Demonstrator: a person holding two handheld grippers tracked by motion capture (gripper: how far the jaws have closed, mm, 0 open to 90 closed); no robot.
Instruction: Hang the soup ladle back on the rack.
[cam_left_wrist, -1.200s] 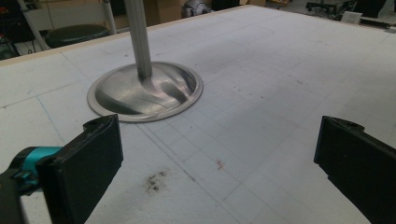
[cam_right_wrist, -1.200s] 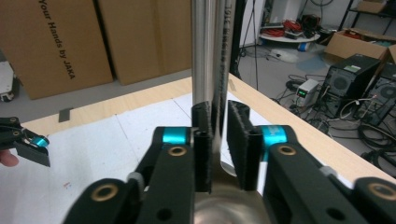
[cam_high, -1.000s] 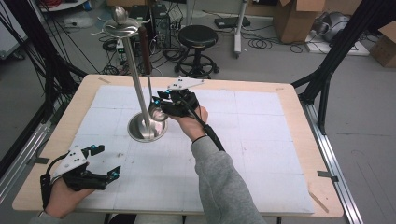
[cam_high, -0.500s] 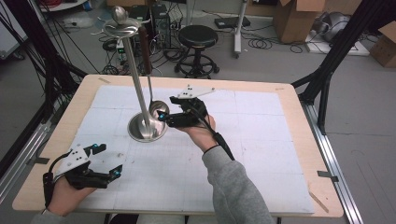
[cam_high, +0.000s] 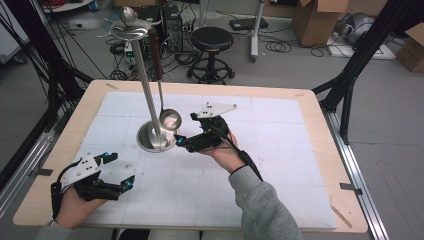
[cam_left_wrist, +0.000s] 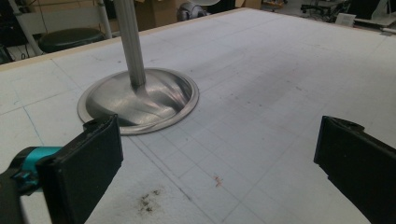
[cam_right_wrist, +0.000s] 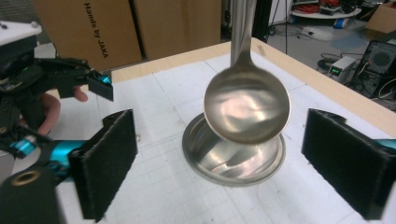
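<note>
A steel stand has a round base (cam_high: 150, 142), a tall pole (cam_high: 146, 85) and a small top dish (cam_high: 129, 30). A ladle with a brown handle (cam_high: 154, 52) hangs from the top, its bowl (cam_high: 170, 120) just above the base. My right gripper (cam_high: 183, 128) is open just right of the bowl, and its jaws have just been opening. In the right gripper view the bowl (cam_right_wrist: 246, 105) hangs free ahead of the gripper (cam_right_wrist: 224, 163), and no pad touches it. My left gripper (cam_high: 121, 169) rests open and empty near the front left, facing the base (cam_left_wrist: 140, 100).
The white gridded mat (cam_high: 280, 150) covers the wooden table (cam_high: 320, 130). A black stool (cam_high: 212, 40), cables and cardboard boxes (cam_high: 315, 20) stand on the floor beyond the far edge. Black frame legs (cam_high: 350, 85) rise at the right.
The right gripper was closed at the ladle's bowl; it has opened, let go and drawn back to the right. The ladle now hangs on its own. The left gripper has stayed put.
</note>
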